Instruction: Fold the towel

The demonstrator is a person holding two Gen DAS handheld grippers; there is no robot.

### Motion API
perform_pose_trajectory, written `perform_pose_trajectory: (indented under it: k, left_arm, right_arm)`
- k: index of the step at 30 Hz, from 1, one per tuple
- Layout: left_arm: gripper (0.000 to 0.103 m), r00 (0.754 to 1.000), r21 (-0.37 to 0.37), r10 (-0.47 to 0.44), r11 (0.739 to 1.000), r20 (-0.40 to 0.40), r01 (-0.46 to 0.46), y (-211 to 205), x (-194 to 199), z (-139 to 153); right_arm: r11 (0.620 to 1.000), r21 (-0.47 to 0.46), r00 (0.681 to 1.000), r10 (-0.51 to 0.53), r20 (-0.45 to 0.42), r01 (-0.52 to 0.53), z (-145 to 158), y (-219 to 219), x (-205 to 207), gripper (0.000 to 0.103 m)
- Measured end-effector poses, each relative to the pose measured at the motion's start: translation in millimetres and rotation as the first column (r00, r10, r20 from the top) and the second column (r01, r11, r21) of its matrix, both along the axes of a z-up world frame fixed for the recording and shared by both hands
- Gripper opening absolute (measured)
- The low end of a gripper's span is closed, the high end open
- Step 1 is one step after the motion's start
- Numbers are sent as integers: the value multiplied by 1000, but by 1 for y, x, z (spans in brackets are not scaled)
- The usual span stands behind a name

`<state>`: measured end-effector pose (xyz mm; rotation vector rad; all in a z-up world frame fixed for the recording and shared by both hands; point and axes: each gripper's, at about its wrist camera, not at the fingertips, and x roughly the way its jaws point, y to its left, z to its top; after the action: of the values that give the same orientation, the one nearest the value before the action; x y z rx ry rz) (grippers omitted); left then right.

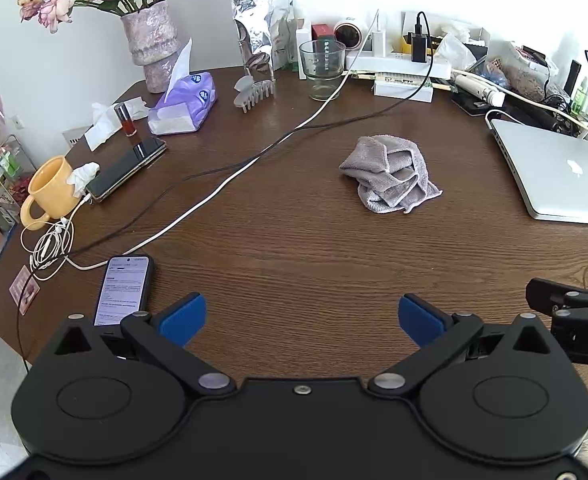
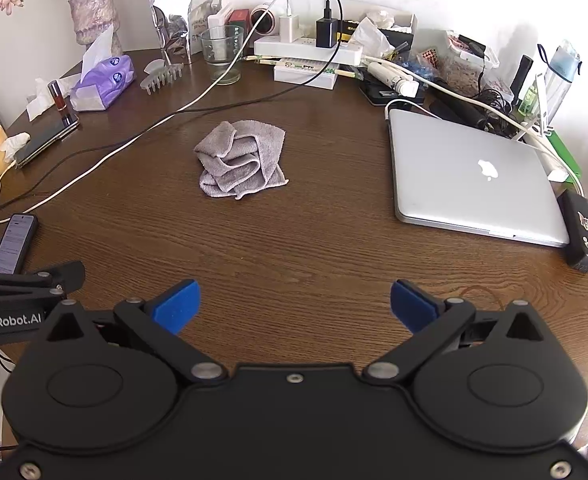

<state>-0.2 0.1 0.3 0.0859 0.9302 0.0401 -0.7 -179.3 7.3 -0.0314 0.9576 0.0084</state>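
Dark wood table [image 1: 294, 264] under both tools, white wall behind. Left gripper [image 1: 302, 320] hung with jaws wide apart, empty; right gripper [image 2: 294, 306] same. Phone [image 1: 123, 290] lay near left, screen lit. Towel [image 2: 241, 160] sat crumpled mid-table, well ahead of both, untouched. Laptop [image 2: 474, 176] closed at right. Cables [image 1: 213, 188] crossed left of towel. Glass [image 1: 322, 68], vase [image 1: 151, 44], clutter along far edge.

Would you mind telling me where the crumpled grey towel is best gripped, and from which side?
Probably the loose corner of the towel that lies flat on the table at its near right, approached from the near side. It pokes clear of the bunched folds, so open fingers could pinch that single layer.
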Motion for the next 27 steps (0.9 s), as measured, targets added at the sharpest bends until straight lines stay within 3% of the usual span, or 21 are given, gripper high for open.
perform_pose_trajectory:
  k: [9, 27]
  left_arm:
    - [103, 1000, 29, -2, 1000, -8, 2, -5, 7, 4]
    - [103, 1000, -13, 7, 1000, -5, -7, 1, 12, 0]
  right_arm:
    - [1000, -5, 1000, -3, 9, 3, 3, -7, 0, 102]
    - [1000, -12, 1000, -9, 11, 9, -1, -1, 7, 102]
